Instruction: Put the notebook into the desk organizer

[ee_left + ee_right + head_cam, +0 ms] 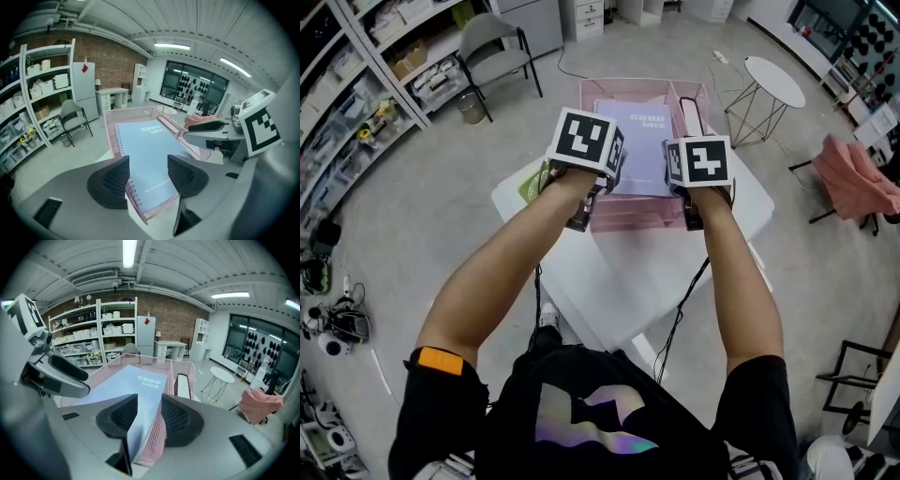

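The right claw [149, 416] was closed to a narrow gap, and the near right corner of the notebook [133, 383] ran down through that gap, seemingly pinched there, with the pink mesh of the desk organizer [158, 439] just beside it. The left claw [147, 176] stood open and held nothing. Its pads straddled the near end of the notebook from above, and the pale blue cover showed face-up between them with the spiral binding at the left.

The notebook lay in the organizer's wide compartment, cover up. Its far end was well inside, while its near end rode on or just over the front rim rather than lying flat. A dark-edged item [183, 385] stood in the narrow compartment to the right. The organizer sat on the white bench [619, 281].

I judged the task nearly done: the notebook was inside, and what was left was to let the near end settle, free the right claw and draw both claws back.
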